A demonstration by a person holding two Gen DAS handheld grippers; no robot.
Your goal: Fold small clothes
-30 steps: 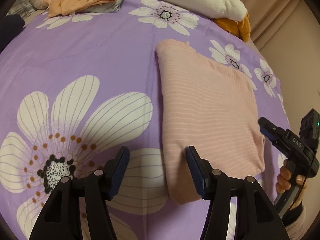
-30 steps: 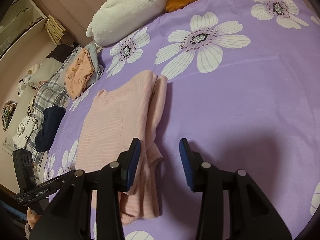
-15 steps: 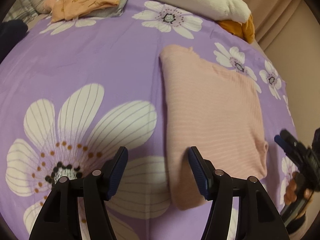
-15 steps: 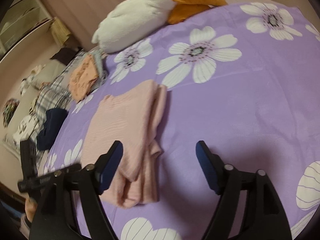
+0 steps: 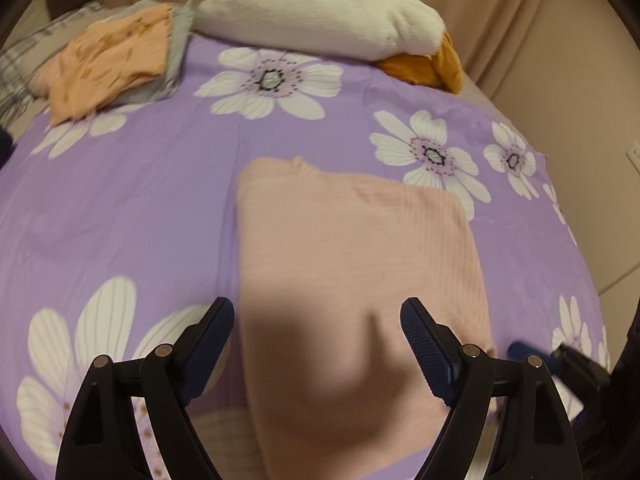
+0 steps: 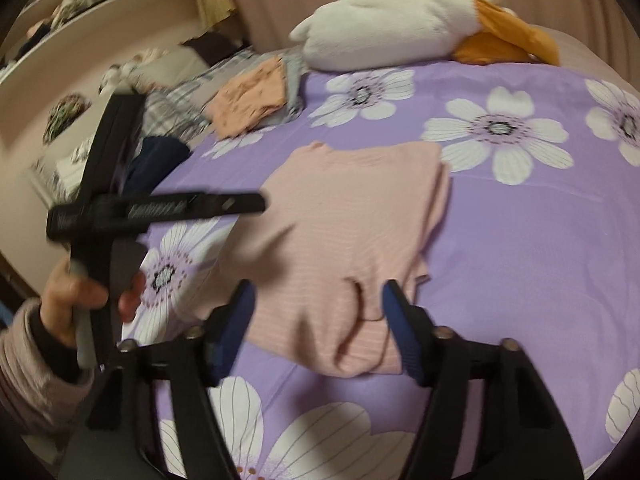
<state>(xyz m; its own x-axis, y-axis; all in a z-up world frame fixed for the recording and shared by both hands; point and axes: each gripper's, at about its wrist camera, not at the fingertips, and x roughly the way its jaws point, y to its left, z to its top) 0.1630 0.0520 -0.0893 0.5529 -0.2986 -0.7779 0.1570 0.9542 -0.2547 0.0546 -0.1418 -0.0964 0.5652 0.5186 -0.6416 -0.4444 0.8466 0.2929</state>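
Lying folded, the pink garment (image 5: 352,264) sits between both gaping tongs.

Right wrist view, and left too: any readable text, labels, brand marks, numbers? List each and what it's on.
Nothing can be read.
White lettering on the black bar of the left gripper, right wrist view: motion-blurred, illegible.
Pink striped garment, purple floral bedsheet, orange printed garment, white plush toy: patterns only, no text.
Both grippers are open; right gripper shows no marking.
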